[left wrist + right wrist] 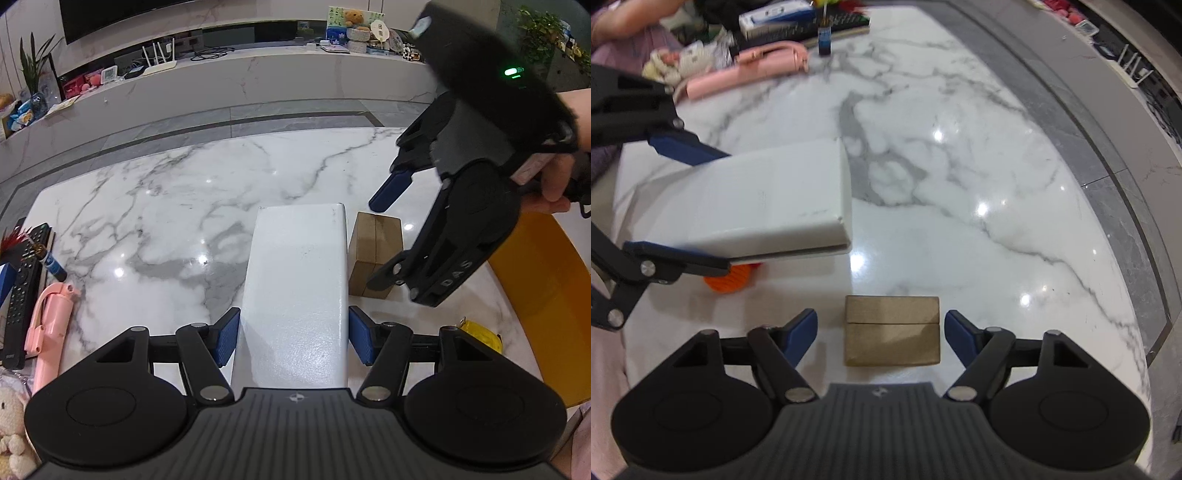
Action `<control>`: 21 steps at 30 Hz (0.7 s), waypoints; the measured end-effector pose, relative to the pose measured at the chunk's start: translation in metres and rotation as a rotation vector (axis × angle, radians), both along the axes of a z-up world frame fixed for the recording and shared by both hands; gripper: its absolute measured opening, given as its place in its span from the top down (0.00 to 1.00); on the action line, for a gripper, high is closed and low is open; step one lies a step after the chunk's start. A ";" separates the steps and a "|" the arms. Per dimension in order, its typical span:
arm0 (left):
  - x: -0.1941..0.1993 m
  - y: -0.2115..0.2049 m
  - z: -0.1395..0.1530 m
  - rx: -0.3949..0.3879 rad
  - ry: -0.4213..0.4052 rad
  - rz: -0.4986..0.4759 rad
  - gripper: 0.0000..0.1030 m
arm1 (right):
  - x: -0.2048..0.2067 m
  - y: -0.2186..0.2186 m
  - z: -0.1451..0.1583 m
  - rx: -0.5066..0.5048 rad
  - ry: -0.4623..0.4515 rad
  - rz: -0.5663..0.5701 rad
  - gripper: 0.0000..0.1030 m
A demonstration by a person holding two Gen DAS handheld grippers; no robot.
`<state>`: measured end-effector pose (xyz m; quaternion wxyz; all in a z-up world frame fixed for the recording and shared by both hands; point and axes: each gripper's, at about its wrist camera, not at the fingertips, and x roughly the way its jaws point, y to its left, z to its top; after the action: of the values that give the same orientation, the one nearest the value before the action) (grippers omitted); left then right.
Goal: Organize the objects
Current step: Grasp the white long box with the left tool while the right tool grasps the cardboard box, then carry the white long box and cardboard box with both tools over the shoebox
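Note:
A long white box (295, 288) is held clear of the marble table (166, 221), and my left gripper (294, 339) is shut on its near end, one blue pad on each side. The right wrist view shows the same white box (757, 199) in the left gripper (701, 203), raised above the tabletop. A small brown cardboard box (375, 254) rests on the table just right of the white one. My right gripper (881, 334) points down over the brown box (892, 332), which lies between the spread pads with a gap on each side. Seen from the left, the right gripper (375, 243) hangs over that box.
Along the table's left edge lie a pink selfie stick (48, 325), a black remote (22, 288), a small blue bottle (55, 267) and a plush toy (11, 424). An orange object (731, 280) sits under the raised white box. A yellow item (480, 332) and a yellow seat (546, 295) are at the right.

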<state>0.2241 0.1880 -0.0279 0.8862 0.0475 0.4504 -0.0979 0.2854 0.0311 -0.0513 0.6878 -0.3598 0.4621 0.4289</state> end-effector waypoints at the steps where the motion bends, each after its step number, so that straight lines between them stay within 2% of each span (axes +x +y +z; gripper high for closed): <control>1: 0.001 0.000 0.000 -0.001 -0.001 -0.001 0.32 | 0.003 0.002 -0.004 -0.013 0.008 -0.004 0.26; 3: 0.002 0.001 -0.001 -0.002 -0.003 0.002 0.32 | 0.009 0.004 -0.011 -0.038 0.022 -0.019 0.28; 6: 0.001 0.001 -0.001 -0.005 -0.002 0.003 0.32 | 0.011 0.003 -0.017 -0.052 0.030 -0.037 0.40; 11: -0.008 -0.005 0.009 0.011 -0.021 -0.039 0.32 | 0.002 -0.002 -0.011 -0.050 -0.007 -0.032 0.40; 15: -0.019 -0.018 0.026 0.047 -0.062 -0.104 0.32 | -0.017 -0.017 0.015 -0.022 -0.032 0.014 0.40; 18: -0.026 -0.034 0.043 0.093 -0.098 -0.149 0.32 | -0.037 -0.035 0.042 -0.012 -0.065 0.063 0.40; 21: -0.035 -0.054 0.065 0.104 -0.144 -0.213 0.31 | -0.056 -0.060 0.072 -0.013 -0.104 0.077 0.40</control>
<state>0.1896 0.1337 0.0376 0.8971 0.1479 0.3824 -0.1644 0.2295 -0.0292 0.0210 0.6918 -0.4034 0.4141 0.4326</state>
